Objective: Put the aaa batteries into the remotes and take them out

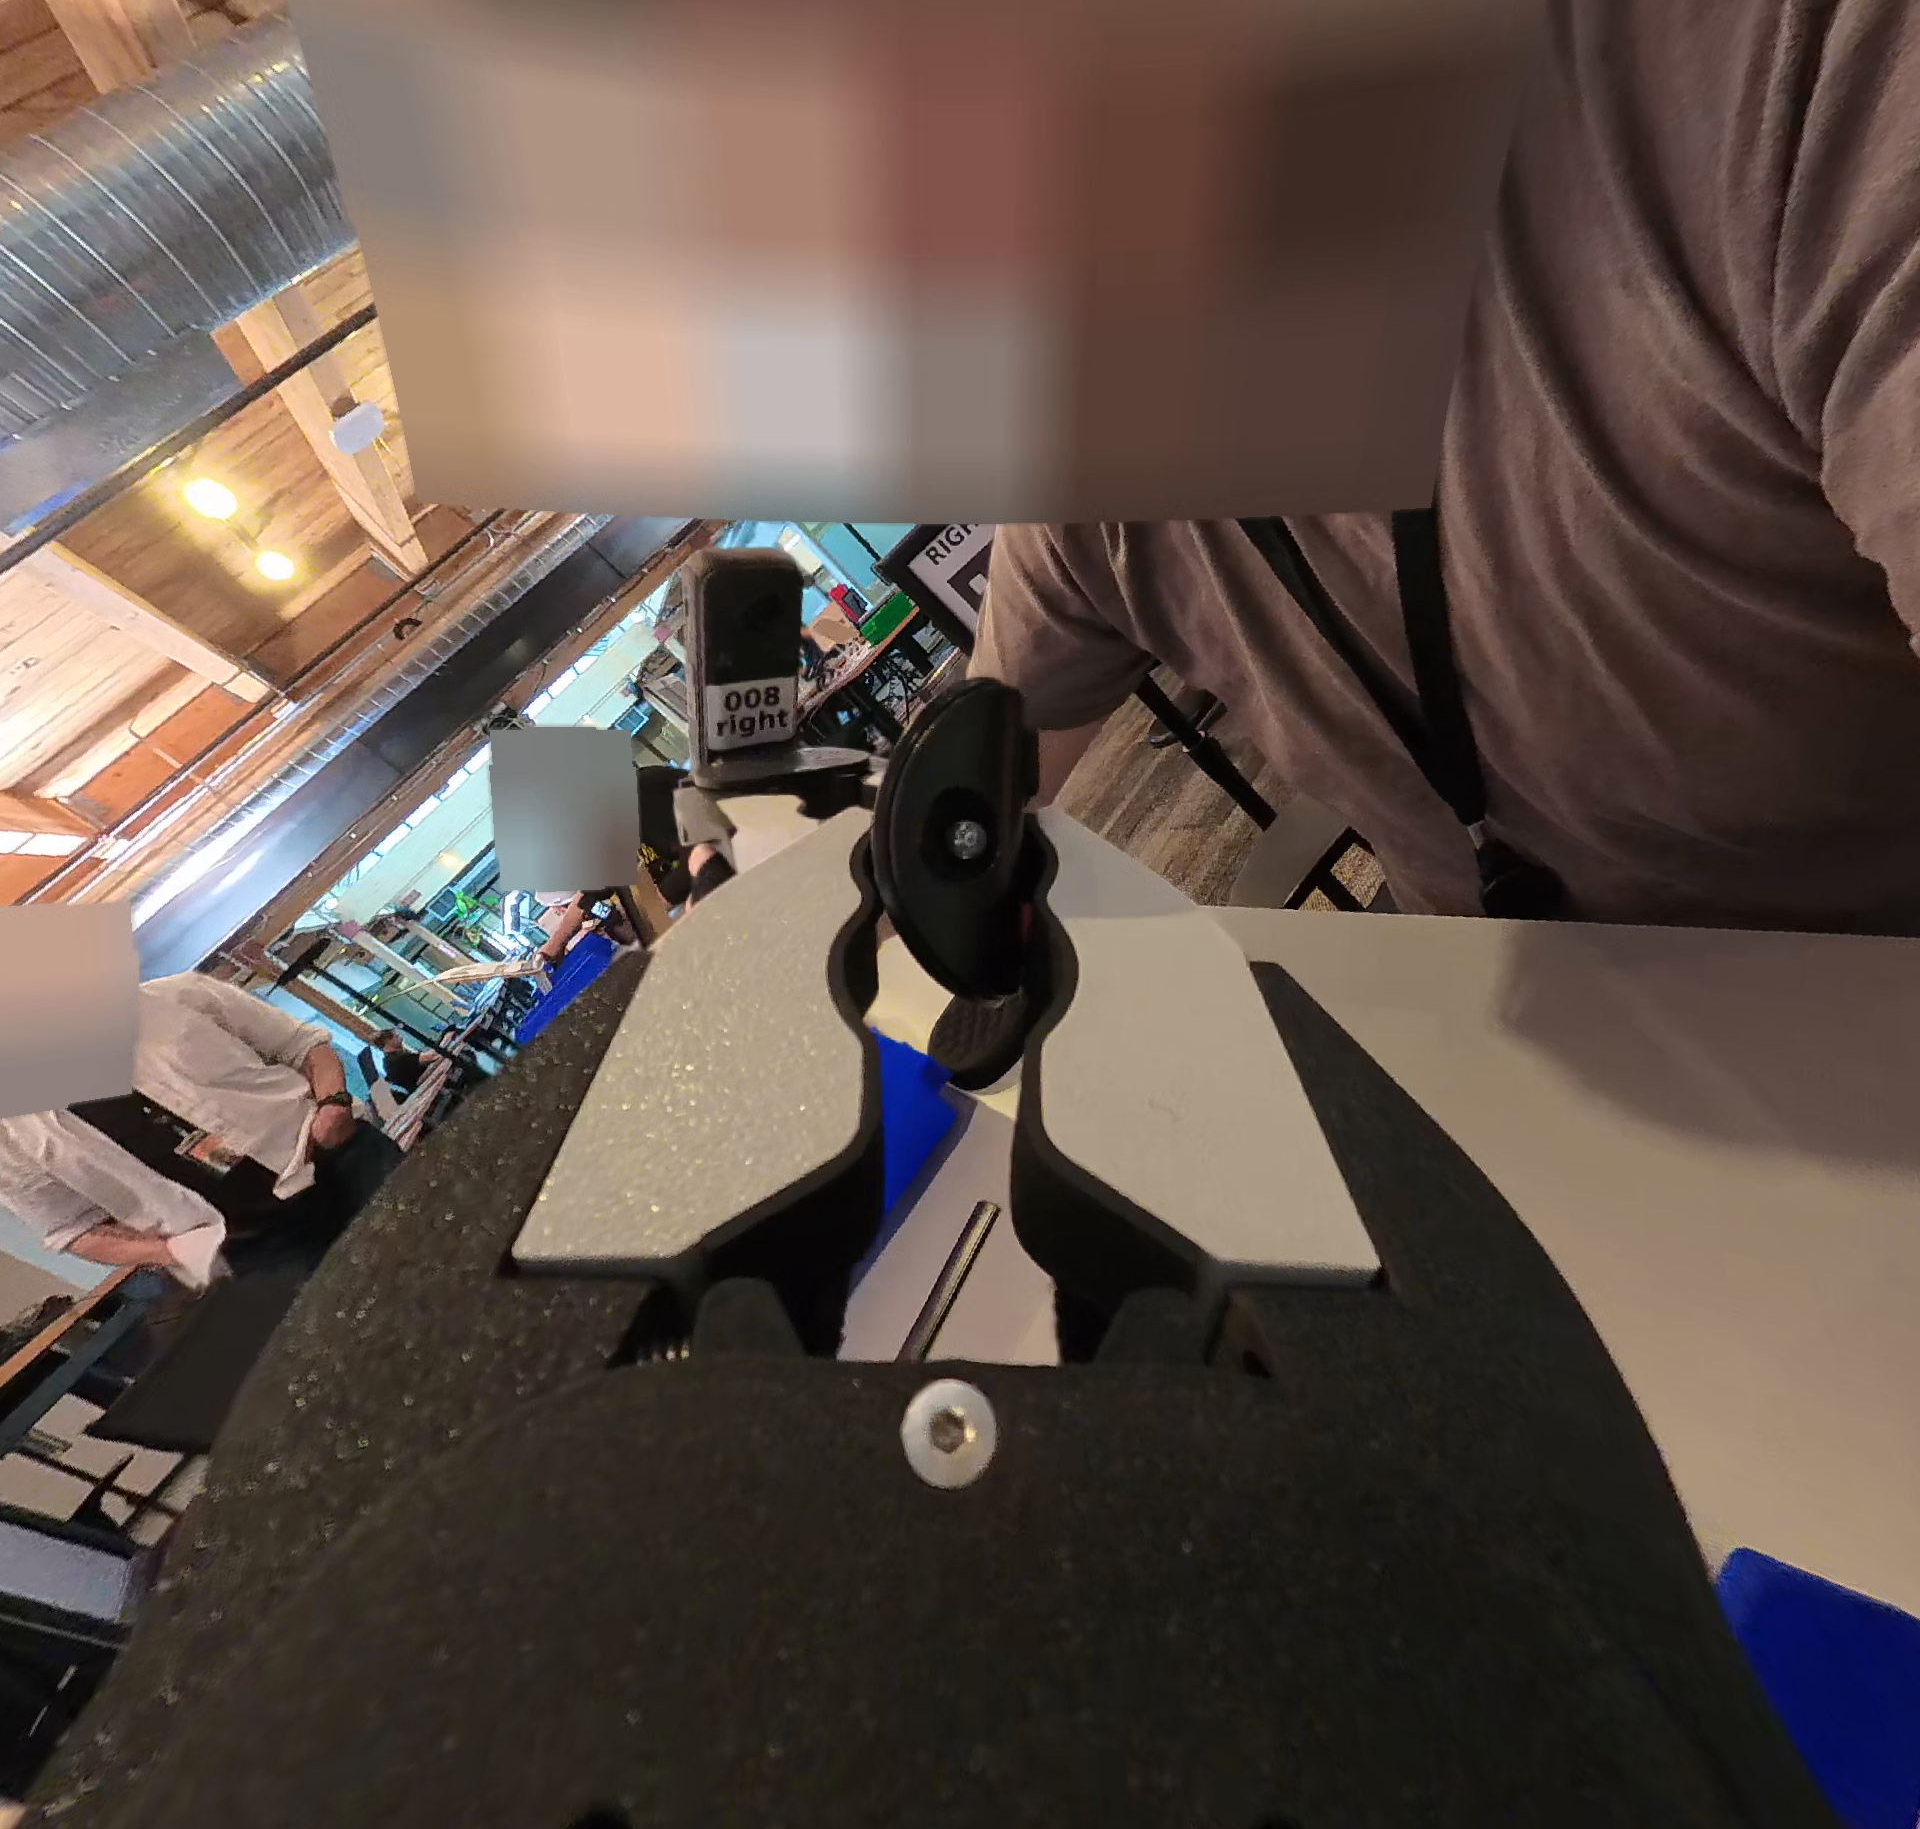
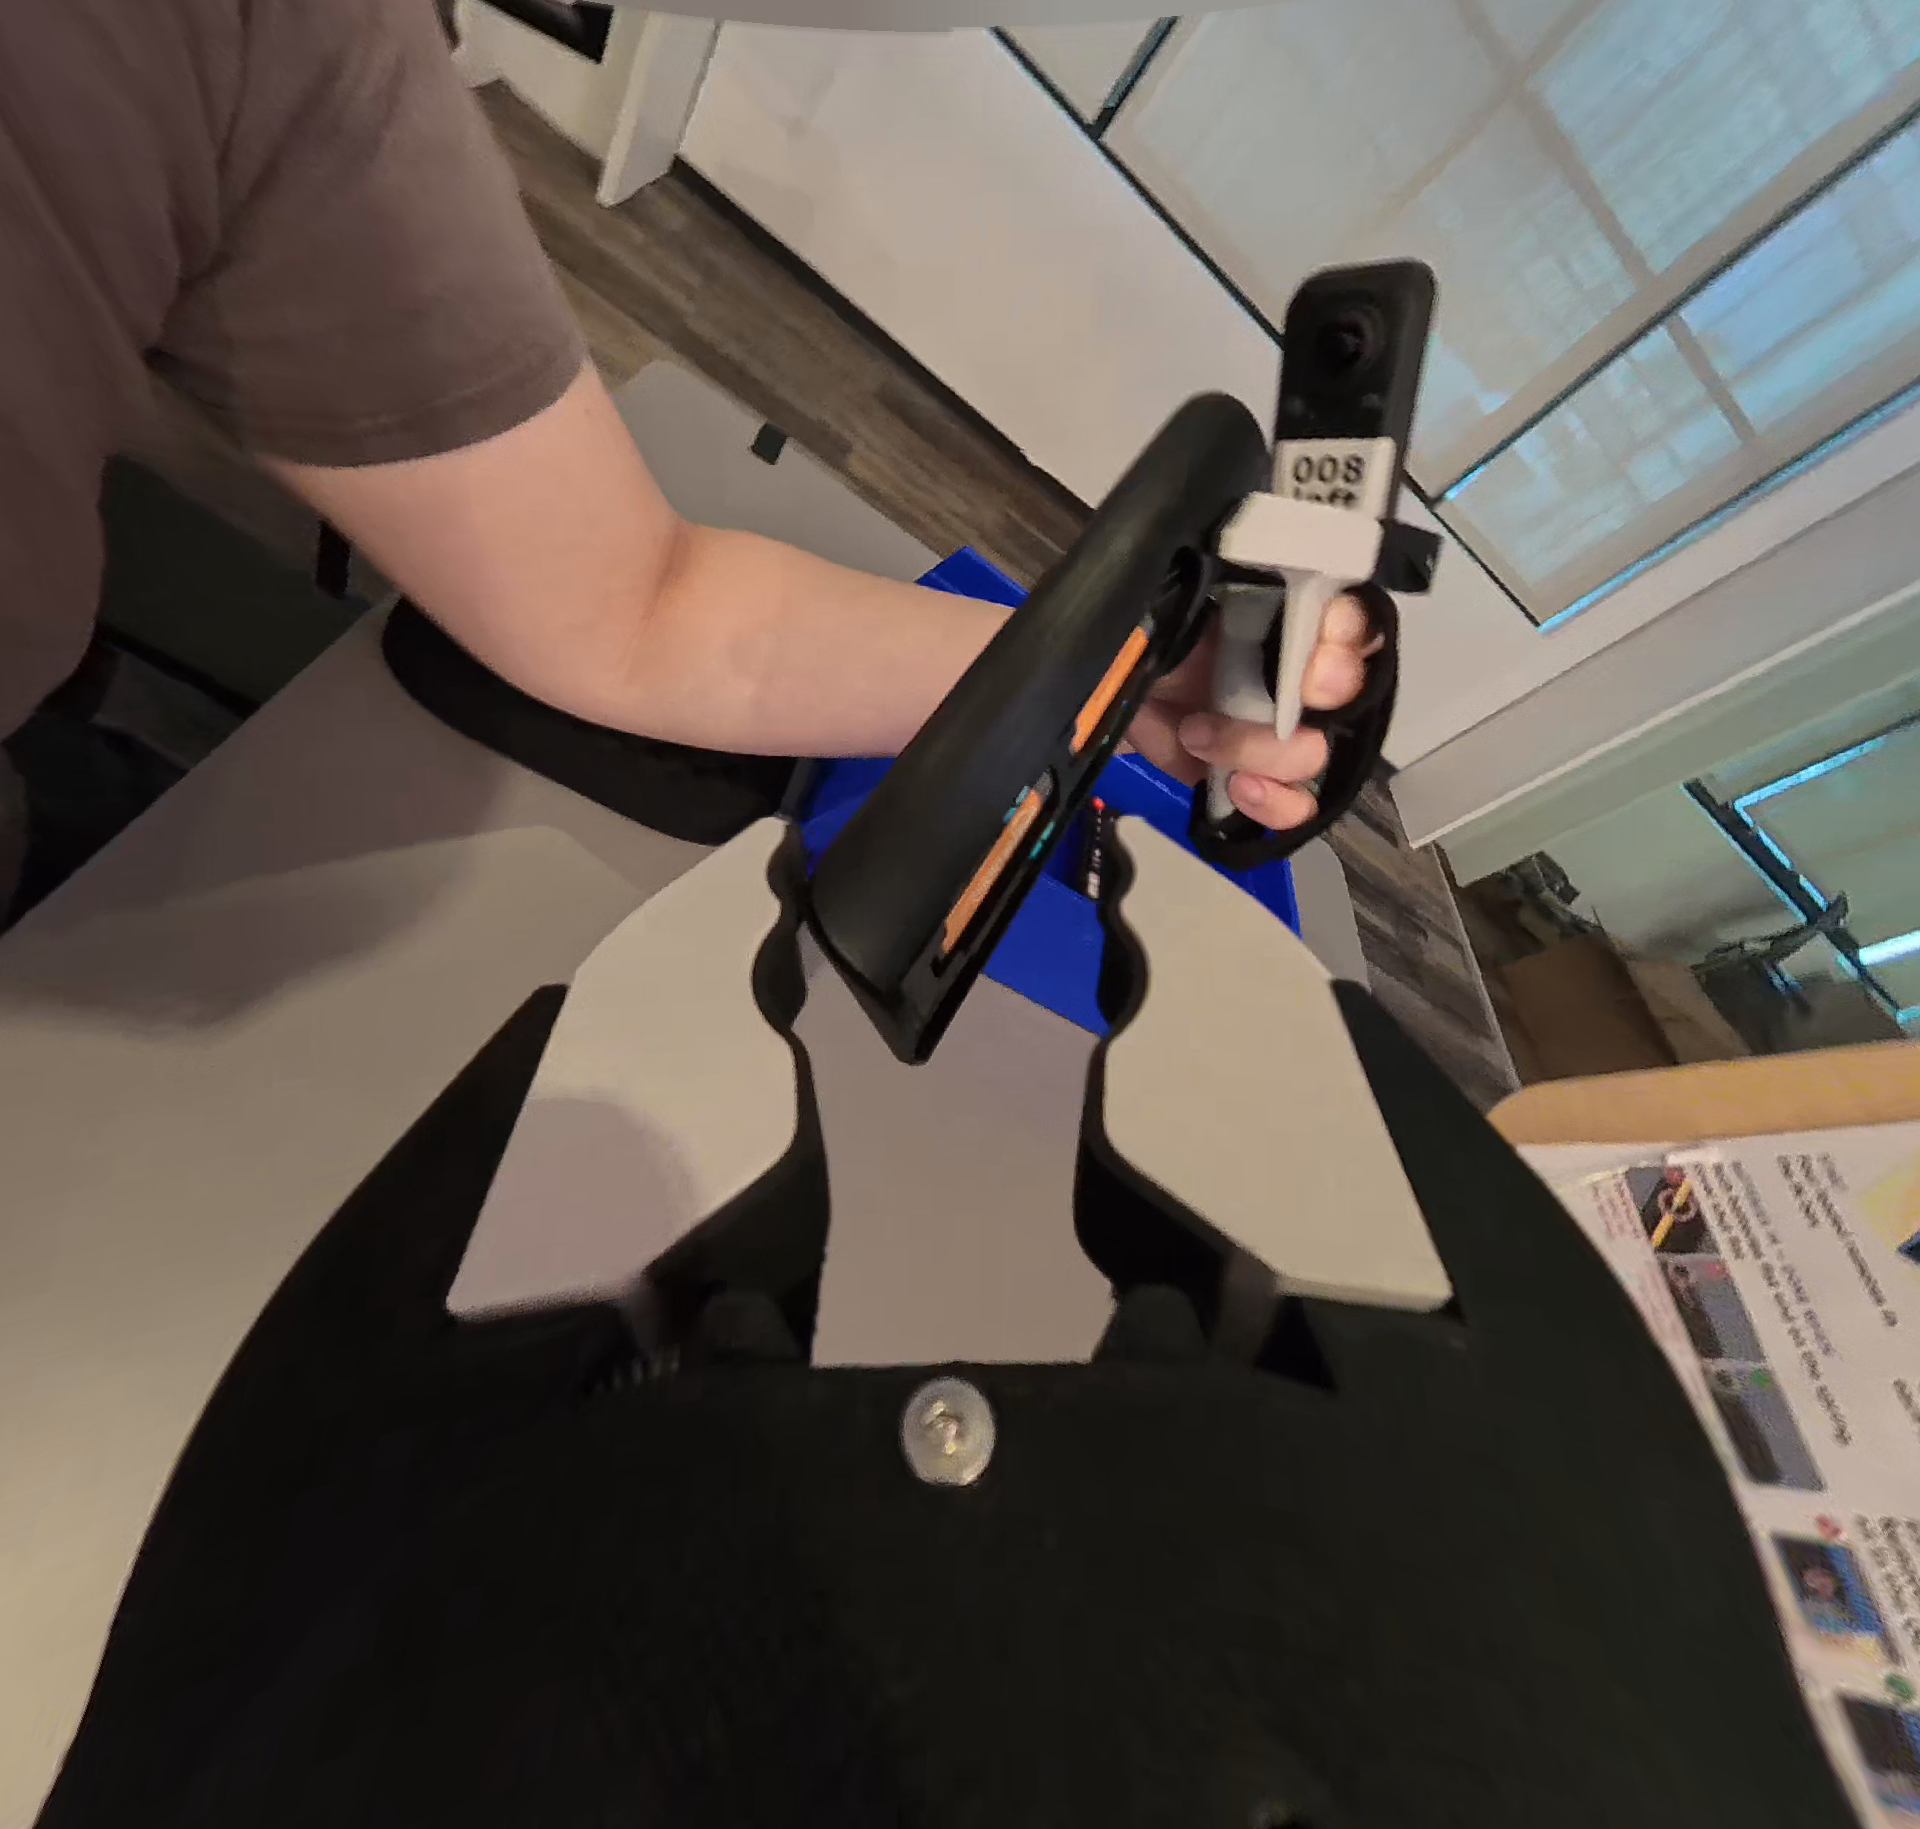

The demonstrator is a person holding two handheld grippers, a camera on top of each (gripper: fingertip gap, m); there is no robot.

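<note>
My left gripper (image 1: 951, 865) is shut on a black remote (image 1: 956, 834), which I see end-on between its fingertips. In the right wrist view the remote (image 2: 997, 740) slants down from the left gripper, held by a hand (image 2: 1268, 719). Its battery bay is uncovered, with two orange batteries (image 2: 1107, 678) in line inside. My right gripper (image 2: 951, 844) is open, its fingers either side of the remote's lower end. That end is close to the left finger; I cannot tell if it touches. A blue bin (image 2: 1039, 958) stands behind on the white table (image 2: 260, 948), with a small dark red-tipped item (image 2: 1096, 844) in it.
A printed sheet (image 2: 1714, 1312) lies at the table's right. A black pad (image 2: 571, 740) lies under the person's forearm. The right gripper's camera (image 1: 743, 657) faces the left wrist view. Another blue thing (image 1: 1818, 1654) lies at the lower right, and people stand at the far left.
</note>
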